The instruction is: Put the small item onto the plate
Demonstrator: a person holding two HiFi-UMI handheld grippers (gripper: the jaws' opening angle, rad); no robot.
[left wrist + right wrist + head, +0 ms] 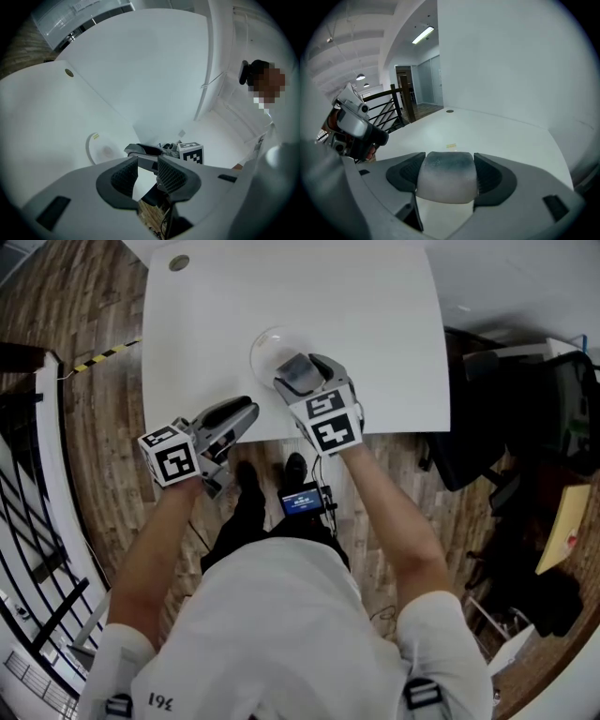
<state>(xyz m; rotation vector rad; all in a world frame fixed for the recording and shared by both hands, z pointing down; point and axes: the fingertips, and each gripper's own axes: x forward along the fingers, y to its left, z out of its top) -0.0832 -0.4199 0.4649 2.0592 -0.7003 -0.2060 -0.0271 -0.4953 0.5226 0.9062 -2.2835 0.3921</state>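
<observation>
While poised at the near rim of the plate (267, 341), clamps the small item (446, 183) between both ribbed pads of the right tongs (298, 371). Pale and rounded, darker grey along the top, filling the whole gap between those jaws. Hard to say whether touching the plate or held just above it. Round, white plate with a small yellow mark on its rim, resting on the white surface (375, 324) toward the front edge. Left tongs (147, 166) parted a little and gripping nothing, with only the surface edge and wooden floor (103, 427) showing through the gap. Low at the front edge of the surface, left of the plate and apart from it, tips aimed toward the right tongs. Near the far left corner of the surface, a small round grommet (179, 262). Just below the front edge, between the forearms, a small lit screen (302, 501).
</observation>
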